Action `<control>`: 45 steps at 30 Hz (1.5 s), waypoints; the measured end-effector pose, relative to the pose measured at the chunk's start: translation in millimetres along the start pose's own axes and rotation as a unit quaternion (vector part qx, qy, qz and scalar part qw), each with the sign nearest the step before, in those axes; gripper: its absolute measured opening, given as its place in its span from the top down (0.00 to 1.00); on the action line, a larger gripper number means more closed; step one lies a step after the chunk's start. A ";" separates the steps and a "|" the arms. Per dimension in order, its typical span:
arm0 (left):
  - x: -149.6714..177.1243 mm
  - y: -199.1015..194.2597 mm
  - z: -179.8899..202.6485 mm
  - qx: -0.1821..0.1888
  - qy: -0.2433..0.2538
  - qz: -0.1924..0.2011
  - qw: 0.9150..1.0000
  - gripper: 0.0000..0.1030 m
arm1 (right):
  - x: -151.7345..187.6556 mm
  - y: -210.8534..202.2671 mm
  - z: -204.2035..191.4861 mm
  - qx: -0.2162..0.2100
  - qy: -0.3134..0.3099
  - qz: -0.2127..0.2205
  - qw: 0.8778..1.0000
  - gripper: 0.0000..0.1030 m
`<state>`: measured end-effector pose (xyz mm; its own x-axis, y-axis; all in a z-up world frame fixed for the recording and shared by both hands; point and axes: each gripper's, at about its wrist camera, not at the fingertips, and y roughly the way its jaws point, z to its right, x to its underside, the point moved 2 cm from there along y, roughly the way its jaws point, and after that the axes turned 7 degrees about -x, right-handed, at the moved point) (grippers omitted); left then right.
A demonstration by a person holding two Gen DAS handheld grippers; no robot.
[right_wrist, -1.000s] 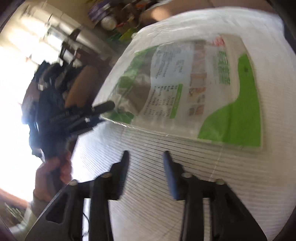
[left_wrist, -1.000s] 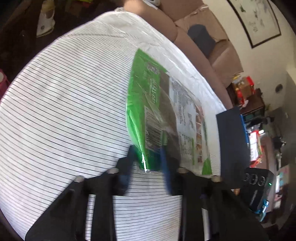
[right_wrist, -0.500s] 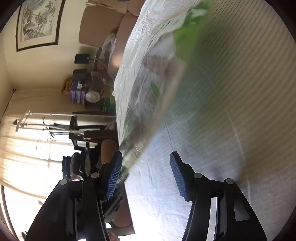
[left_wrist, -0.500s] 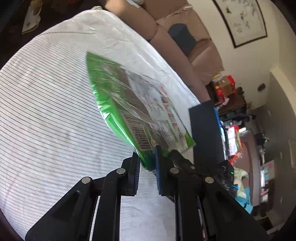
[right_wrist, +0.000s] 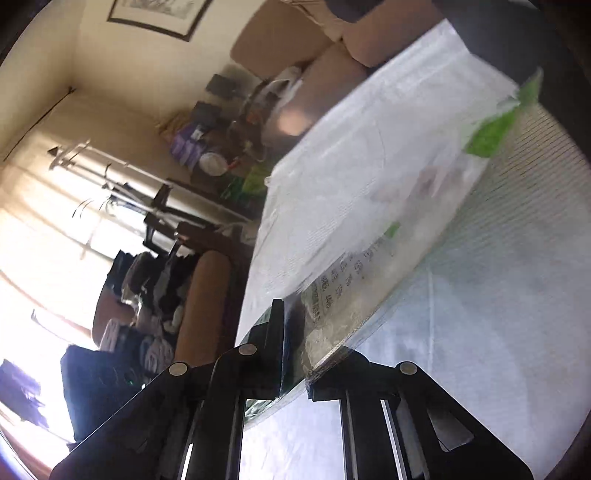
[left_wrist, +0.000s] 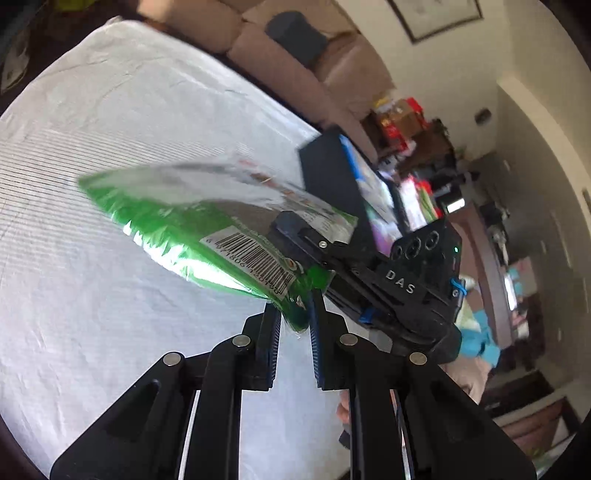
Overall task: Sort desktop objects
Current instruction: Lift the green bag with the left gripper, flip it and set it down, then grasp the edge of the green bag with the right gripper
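A green and clear plastic food bag (left_wrist: 207,229) with a barcode sticker on its green side hangs in the air above the white striped tablecloth (left_wrist: 92,147), touching the cloth nowhere that shows, and both tools grip it at once. The left gripper (left_wrist: 295,325) pinches the bag's crumpled green corner, its two pads pressed close together with the film squeezed between them. In the left wrist view the right gripper (left_wrist: 295,236) reaches in from the right side of the bag and clamps its printed edge, its black body marked with white letters sitting just beside the bag. In the right wrist view the right gripper (right_wrist: 295,354) has its jaws drawn tight on the sealed clear edge of the bag (right_wrist: 369,280), and the bag stretches away from it, blurred, with black print near the jaws and green patches at its far end. Beyond the bag in the left wrist view stands a dark box (left_wrist: 332,177) with a blue edge, at the far rim of the tablecloth. Farther behind the bag runs a beige sofa (left_wrist: 295,66), and a framed picture (left_wrist: 436,14) hangs on the wall above it.
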<state>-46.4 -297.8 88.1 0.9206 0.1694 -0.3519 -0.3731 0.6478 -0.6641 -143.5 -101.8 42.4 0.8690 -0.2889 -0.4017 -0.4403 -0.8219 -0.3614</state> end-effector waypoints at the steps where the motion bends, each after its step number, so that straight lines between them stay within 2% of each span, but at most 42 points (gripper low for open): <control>1: 14.0 -8.1 17.5 0.006 0.010 -0.003 1.000 0.86 | 6.8 -16.1 -8.7 0.003 -0.011 -0.001 1.000 0.92; 6: 96.0 -39.3 92.9 0.062 0.028 -0.030 0.997 0.86 | 58.7 -123.8 -43.3 0.015 -0.031 -0.008 0.999 0.92; 9: 150.1 -50.3 131.3 0.098 0.024 -0.058 0.993 0.86 | 92.8 -188.2 -61.8 0.031 -0.034 -0.006 0.999 0.92; 12: 191.2 -62.9 164.6 0.127 0.027 -0.079 0.988 0.86 | 120.1 -245.9 -80.4 0.050 -0.049 0.001 0.998 0.92; 15: 215.7 -75.9 186.6 0.146 0.031 -0.096 0.984 0.86 | 142.9 -290.0 -103.8 0.069 -0.077 0.019 0.994 0.92; 17: 218.9 -79.9 192.6 0.148 0.029 -0.104 0.983 0.85 | 150.8 -306.8 -120.0 0.085 -0.103 0.022 0.991 0.90; 20: 200.5 -62.6 175.6 0.145 -0.024 -0.117 0.982 0.80 | 143.9 -294.7 -134.1 0.113 -0.146 0.006 0.983 0.85; 22: 179.6 -51.1 146.4 0.121 -0.070 -0.116 0.983 0.69 | 129.1 -269.4 -131.2 0.119 -0.152 -0.023 0.981 0.77; 24: 151.8 -44.4 115.5 0.076 -0.098 -0.098 0.987 0.62 | 106.5 -236.3 -118.8 0.134 -0.161 -0.053 0.976 0.62; 25: 138.5 -46.5 102.1 0.052 -0.108 -0.075 0.990 0.60 | 97.0 -226.3 -109.9 0.149 -0.165 -0.064 0.973 0.50; 26: 126.3 -47.5 91.5 0.032 -0.107 -0.058 0.992 0.58 | 84.9 -212.9 -101.5 0.157 -0.172 -0.067 0.970 0.48; 28: 106.9 -51.8 71.8 -0.005 -0.108 -0.029 0.994 0.48 | 66.5 -200.9 -86.6 0.173 -0.168 -0.065 0.968 0.50; 30: 95.1 -57.9 57.9 -0.045 -0.088 0.001 0.995 0.41 | 54.0 -207.8 -76.5 0.189 -0.166 -0.044 0.967 0.48; 32: 96.2 -56.2 49.7 -0.087 -0.071 0.011 0.994 0.38 | 52.3 -228.5 -70.3 0.202 -0.183 -0.017 0.962 0.42; 34: 103.1 -41.4 46.1 -0.107 -0.045 0.004 0.993 0.38 | 53.9 -252.2 -51.3 0.228 -0.187 0.004 0.955 0.35; 35: 107.3 -30.3 45.8 -0.118 -0.030 -0.003 0.993 0.38 | 53.6 -261.4 -36.9 0.239 -0.181 0.008 0.954 0.34; 40: 112.9 29.5 46.7 -0.137 0.012 -0.032 0.990 0.38 | 43.9 -293.9 55.7 0.268 -0.093 0.012 0.959 0.34; 43: 115.9 50.8 46.8 -0.173 0.035 -0.046 0.983 0.38 | 42.5 -297.7 102.9 0.253 -0.044 0.000 0.966 0.33; 45: 122.5 62.9 47.5 -0.174 0.039 -0.056 0.982 0.38 | 42.3 -293.9 124.6 0.236 -0.015 -0.015 0.972 0.33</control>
<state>48.4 -201.0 34.5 0.9512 0.0452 -0.3053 -0.3003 0.3634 -0.8819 -5.5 188.7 26.8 0.8790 -0.2476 -0.4075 -0.4758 -0.5108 -0.7160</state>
